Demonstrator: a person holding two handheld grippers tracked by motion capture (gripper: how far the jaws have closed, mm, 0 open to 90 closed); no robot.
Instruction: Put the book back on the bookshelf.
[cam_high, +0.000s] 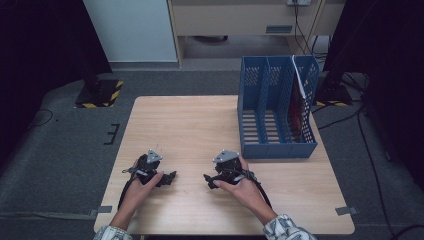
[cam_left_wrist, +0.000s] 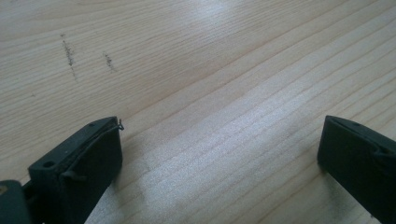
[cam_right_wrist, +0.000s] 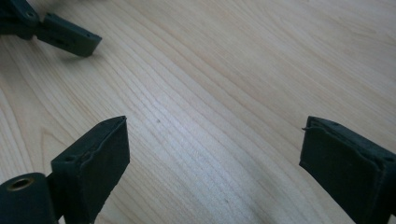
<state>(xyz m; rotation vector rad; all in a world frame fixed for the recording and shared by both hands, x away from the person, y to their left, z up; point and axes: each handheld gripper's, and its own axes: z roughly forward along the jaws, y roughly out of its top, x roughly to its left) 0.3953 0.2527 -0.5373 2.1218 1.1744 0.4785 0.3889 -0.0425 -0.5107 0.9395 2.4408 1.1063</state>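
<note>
Both grippers rest low over the near part of the light wooden table (cam_high: 190, 125), pointing toward each other. The left gripper (cam_high: 172, 176) is held in the person's left hand; in the left gripper view its jaws stand wide apart (cam_left_wrist: 219, 140) over bare wood with nothing between them. The right gripper (cam_high: 207, 180) is in the right hand; the right gripper view shows it open (cam_right_wrist: 215, 140) over bare wood, with a jaw of the other gripper (cam_right_wrist: 70, 39) at the top left.
A blue three-slot file holder (cam_high: 277, 107) stands at the table's right side, just beyond the right hand, with a red and white item (cam_high: 300, 95) in its right slot. Grey carpet surrounds the table. Black cables trail on the floor at the right.
</note>
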